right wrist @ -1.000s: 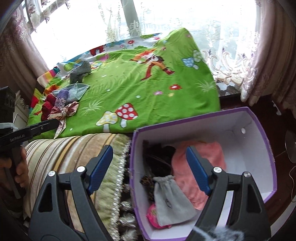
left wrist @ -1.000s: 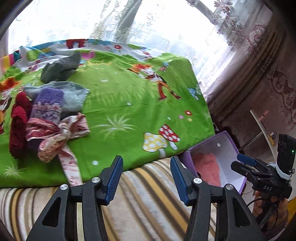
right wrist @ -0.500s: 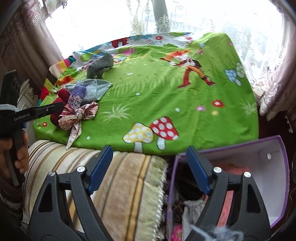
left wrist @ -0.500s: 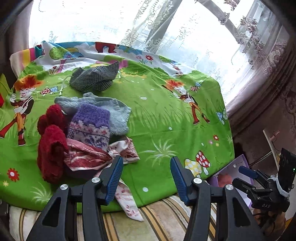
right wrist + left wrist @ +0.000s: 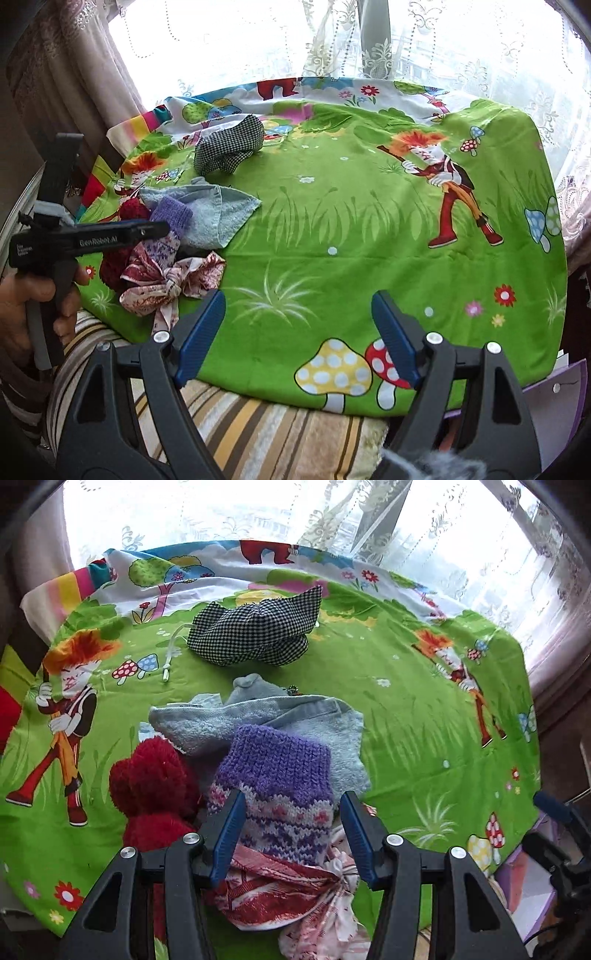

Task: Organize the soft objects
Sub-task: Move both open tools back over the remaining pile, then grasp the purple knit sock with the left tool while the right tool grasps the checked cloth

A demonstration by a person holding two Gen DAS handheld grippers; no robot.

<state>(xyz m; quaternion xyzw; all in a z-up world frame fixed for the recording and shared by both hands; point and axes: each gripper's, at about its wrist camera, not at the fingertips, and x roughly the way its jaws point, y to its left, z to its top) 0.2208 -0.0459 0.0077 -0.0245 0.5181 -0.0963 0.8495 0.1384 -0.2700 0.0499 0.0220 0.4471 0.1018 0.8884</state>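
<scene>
While hovering over pile on sheet (image 5: 424,746), I am framing purple sock (image 5: 280,794) between left gripper (image 5: 291,834) jaws, parted, nothing pinched. Aiming lower, centring on cuff, avoiding scarf (image 5: 295,897). Right gripper (image 5: 297,336) hanging wide, empty.

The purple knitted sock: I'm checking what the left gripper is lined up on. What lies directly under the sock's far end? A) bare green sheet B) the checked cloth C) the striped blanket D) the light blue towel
D: the purple knitted sock overlaps the light blue towel, while the checked cloth lies apart, farther back.
</scene>
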